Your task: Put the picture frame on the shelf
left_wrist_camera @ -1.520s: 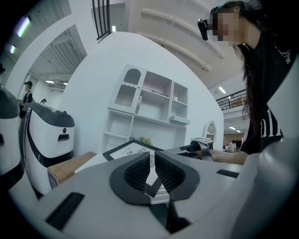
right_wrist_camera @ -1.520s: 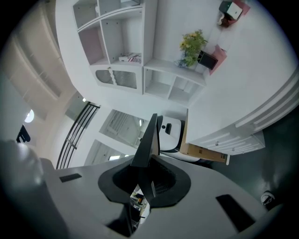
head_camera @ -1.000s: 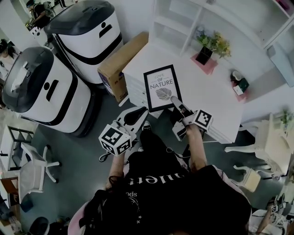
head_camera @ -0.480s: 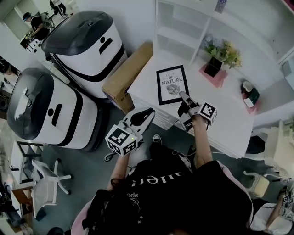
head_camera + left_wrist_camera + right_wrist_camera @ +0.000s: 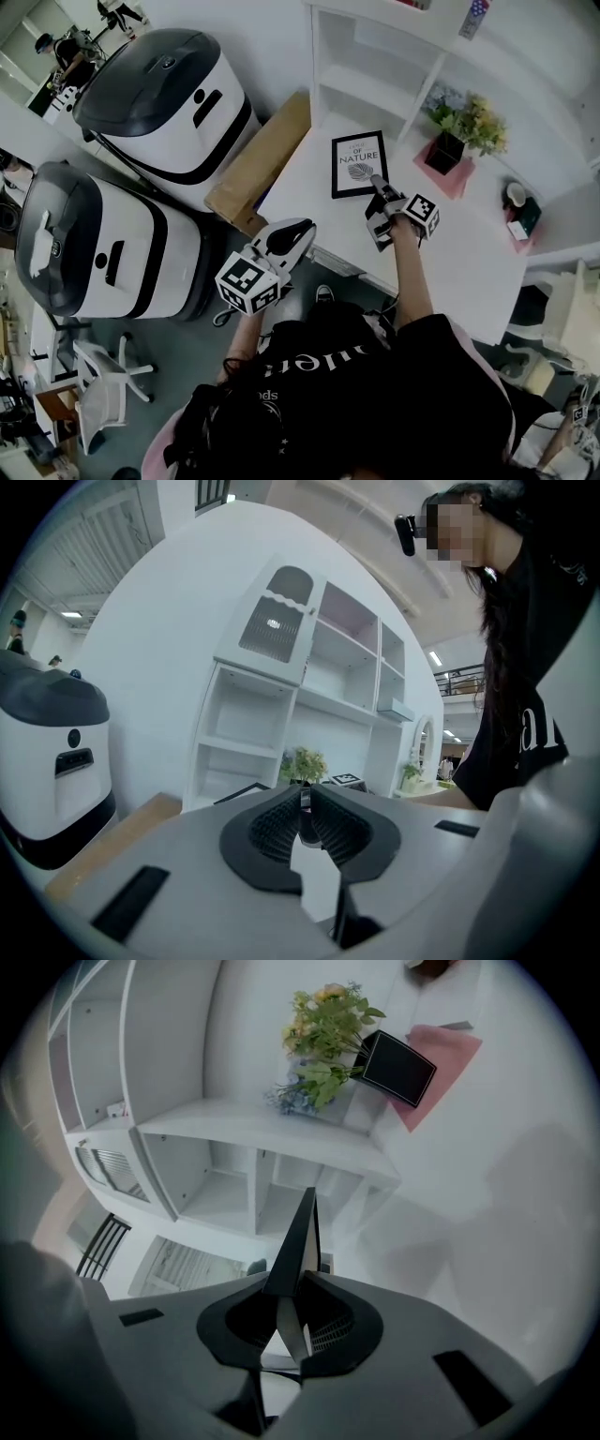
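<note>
Furthest to my left stand two big white machines with dark lids [image 5: 141,103], and just beside them a brown cardboard box [image 5: 258,164] leans against the near-left corner of the white table [image 5: 450,253]. My left gripper [image 5: 302,228] hangs off that table edge, out over the floor, its jaws pressed together with nothing between them. Next along is the picture frame [image 5: 356,162], a black frame round a white print with a leaf, face up over the table's left part, just in front of the white shelf [image 5: 370,84] unit. My right gripper [image 5: 375,181] is clamped on the frame's near right corner, and its own view shows the frame edge-on between the pads. I cannot tell whether the frame touches the tabletop. Further right, near the wall, a potted plant [image 5: 464,127] in a dark pot stands on a pink mat [image 5: 448,178], well apart from the frame.
</note>
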Motion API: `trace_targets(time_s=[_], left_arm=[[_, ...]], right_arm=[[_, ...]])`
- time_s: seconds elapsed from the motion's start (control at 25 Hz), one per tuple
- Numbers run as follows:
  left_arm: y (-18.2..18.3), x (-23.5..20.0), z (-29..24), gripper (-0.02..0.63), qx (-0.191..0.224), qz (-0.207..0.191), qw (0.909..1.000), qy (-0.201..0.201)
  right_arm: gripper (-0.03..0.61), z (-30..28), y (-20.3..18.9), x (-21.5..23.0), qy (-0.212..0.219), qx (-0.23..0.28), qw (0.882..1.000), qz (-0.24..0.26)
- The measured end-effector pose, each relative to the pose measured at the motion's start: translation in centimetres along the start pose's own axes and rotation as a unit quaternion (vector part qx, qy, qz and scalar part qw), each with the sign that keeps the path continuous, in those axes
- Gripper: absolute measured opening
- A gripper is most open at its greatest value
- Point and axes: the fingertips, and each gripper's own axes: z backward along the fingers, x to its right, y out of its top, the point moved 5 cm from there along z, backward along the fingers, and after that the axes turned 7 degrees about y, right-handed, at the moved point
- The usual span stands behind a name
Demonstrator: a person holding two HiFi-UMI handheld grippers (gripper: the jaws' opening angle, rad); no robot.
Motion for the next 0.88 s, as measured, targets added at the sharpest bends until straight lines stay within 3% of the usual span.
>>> trace_targets(time_s=[0.4,0.64,0.88], left_arm=[[-0.1,-4.3,-4.3,0.041,-0.032,0.001,0.9994,-0.014],[-0.1,-6.7,-7.9,0.041,-0.061,0.0,0.9959,-0.066],[-0.3,-9.4,-11.3,0.043,-0.102,-0.017,0.9859,-0.132]], right_arm=[[0.072,-4.5,2.9,4.4,-0.032,0.025,0.998,-0.047],[0.072,-6.4,4.0,5.7,-0.048,0.062,0.994,-0.07],[0.072,-7.8,4.2,7.4,-0.058,0.123,0.984,-0.113]])
